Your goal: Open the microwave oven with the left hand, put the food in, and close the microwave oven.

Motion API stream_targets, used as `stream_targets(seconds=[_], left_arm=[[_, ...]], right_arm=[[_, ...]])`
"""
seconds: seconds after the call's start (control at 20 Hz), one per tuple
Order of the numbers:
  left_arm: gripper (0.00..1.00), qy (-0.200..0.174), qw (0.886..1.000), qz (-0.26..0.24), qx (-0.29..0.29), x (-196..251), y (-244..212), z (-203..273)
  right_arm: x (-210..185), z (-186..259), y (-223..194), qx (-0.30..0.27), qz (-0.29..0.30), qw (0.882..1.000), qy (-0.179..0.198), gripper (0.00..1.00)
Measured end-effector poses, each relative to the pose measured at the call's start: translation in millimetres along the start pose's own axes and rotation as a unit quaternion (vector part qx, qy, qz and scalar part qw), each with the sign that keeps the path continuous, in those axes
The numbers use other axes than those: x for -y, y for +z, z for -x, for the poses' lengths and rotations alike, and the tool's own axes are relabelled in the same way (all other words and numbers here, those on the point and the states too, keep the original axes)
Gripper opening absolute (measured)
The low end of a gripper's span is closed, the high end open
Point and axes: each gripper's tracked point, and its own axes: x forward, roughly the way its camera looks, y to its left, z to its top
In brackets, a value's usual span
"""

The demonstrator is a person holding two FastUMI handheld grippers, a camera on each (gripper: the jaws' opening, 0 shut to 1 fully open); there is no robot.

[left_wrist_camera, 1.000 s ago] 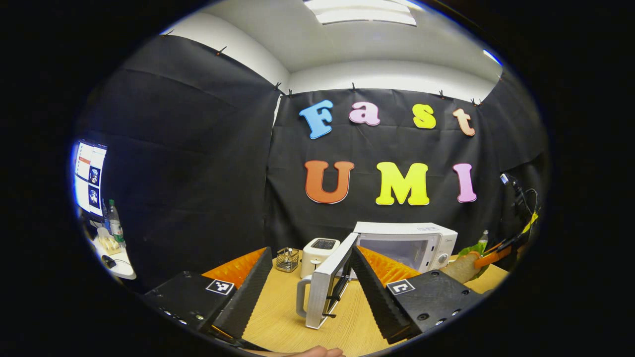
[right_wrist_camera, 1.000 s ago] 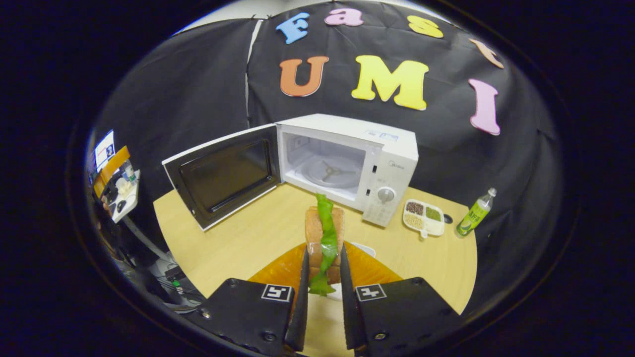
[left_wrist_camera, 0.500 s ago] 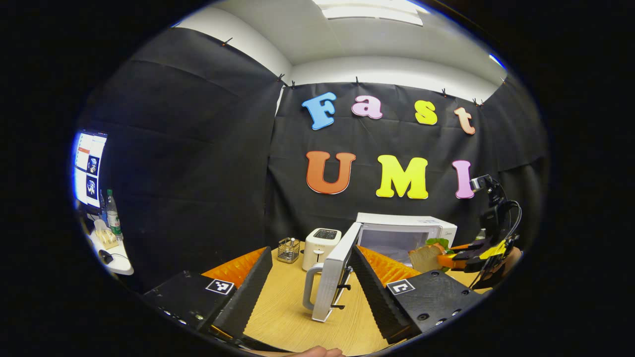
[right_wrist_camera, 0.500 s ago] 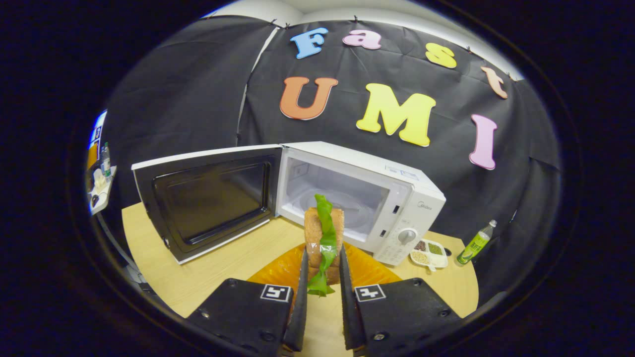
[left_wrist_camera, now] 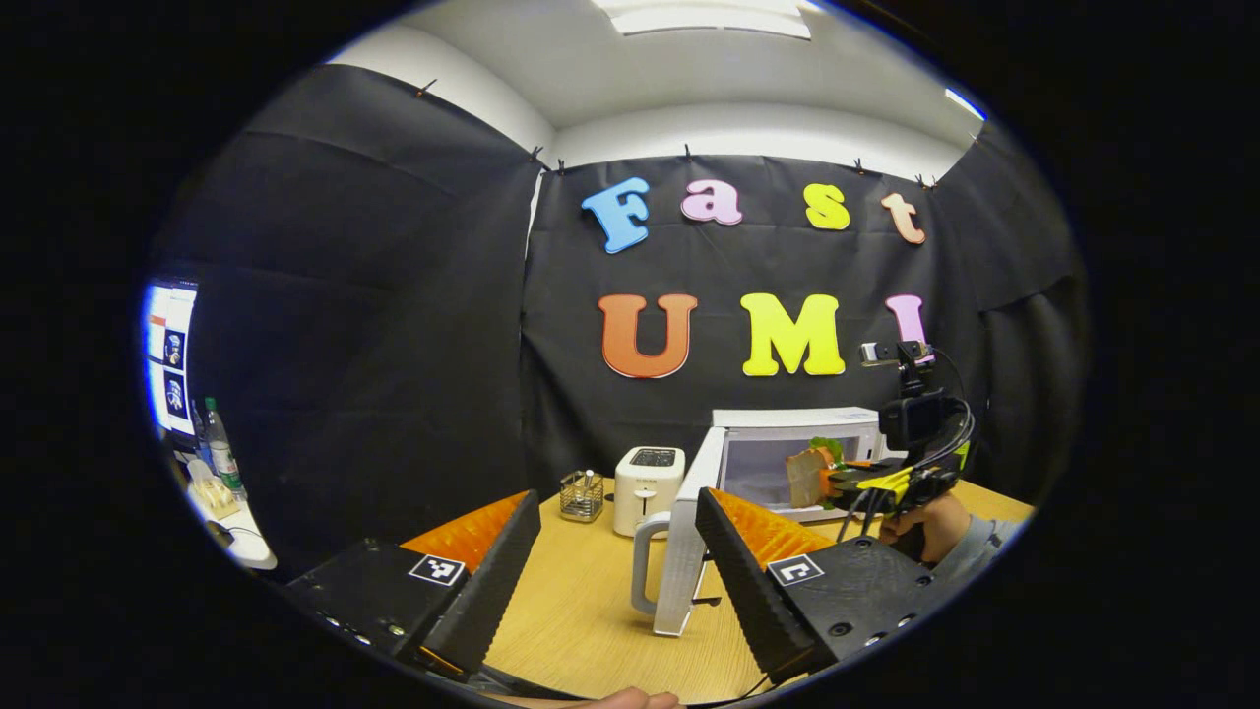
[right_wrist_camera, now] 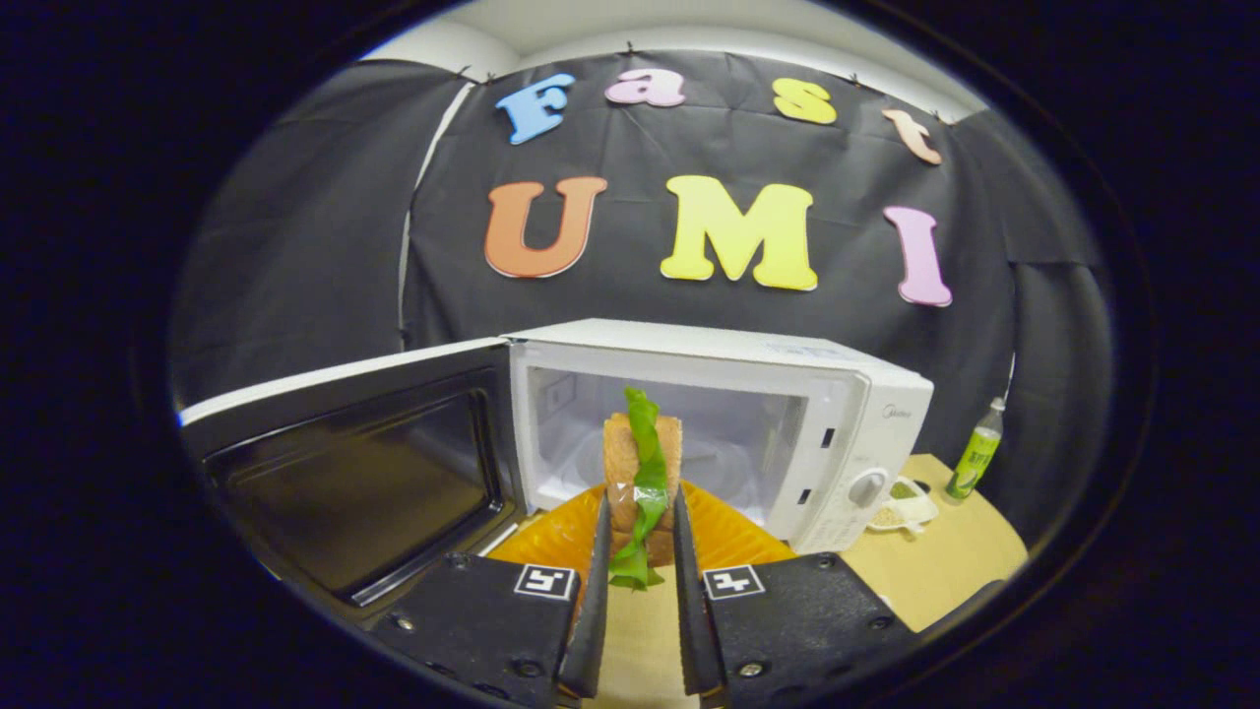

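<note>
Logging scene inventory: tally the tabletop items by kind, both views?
Appliances: 2, microwave, toaster
Food: 2, sandwich, snack tray
Bottles: 1, green bottle
Holders: 1, wire basket
Total: 6

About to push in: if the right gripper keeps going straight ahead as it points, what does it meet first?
Probably nothing before the microwave cavity: right gripper, shut on the sandwich, faces its open mouth. Depth is uncertain.

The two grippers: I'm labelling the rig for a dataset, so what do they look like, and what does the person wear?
Each gripper, left and right, has a black body with bolt heads, a square black-and-white marker on each half, and long ridged fingers. In the left gripper view, the right gripper carries a black camera, cables and yellow parts; the hand shows a grey sleeve.
</note>
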Motion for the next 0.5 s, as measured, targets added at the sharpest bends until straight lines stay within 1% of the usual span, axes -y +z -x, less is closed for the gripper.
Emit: stream_targets(seconds=[0.15,0.25,0.35,0.45,0.5], left_arm=[[0.95,0.011,1.000,-0.018,0.003,-4.2,-3.7,-3.0],[0.96,0.019,0.999,-0.028,0.009,-5.6,-5.2,-5.2],[0.95,0.021,0.999,-0.028,0.013,-5.9,-4.5,-6.3],[0.95,0.023,0.999,-0.023,0.016,-6.8,-4.8,-6.5],[0.95,0.026,0.999,-0.021,0.016,-7.3,-5.9,-8.6]], right_arm=[[-0.1,-36.8,-0.2,0.015,-0.073,0.997,-0.023,0.29],[0.3,-60.4,1.0,0.025,-0.132,0.990,-0.032,0.29],[6.9,-81.7,9.2,0.049,-0.194,0.979,-0.044,0.29],[12.5,-101.2,9.2,0.060,-0.261,0.962,-0.055,0.29],[14.5,-111.0,4.5,0.056,-0.293,0.953,-0.062,0.35]])
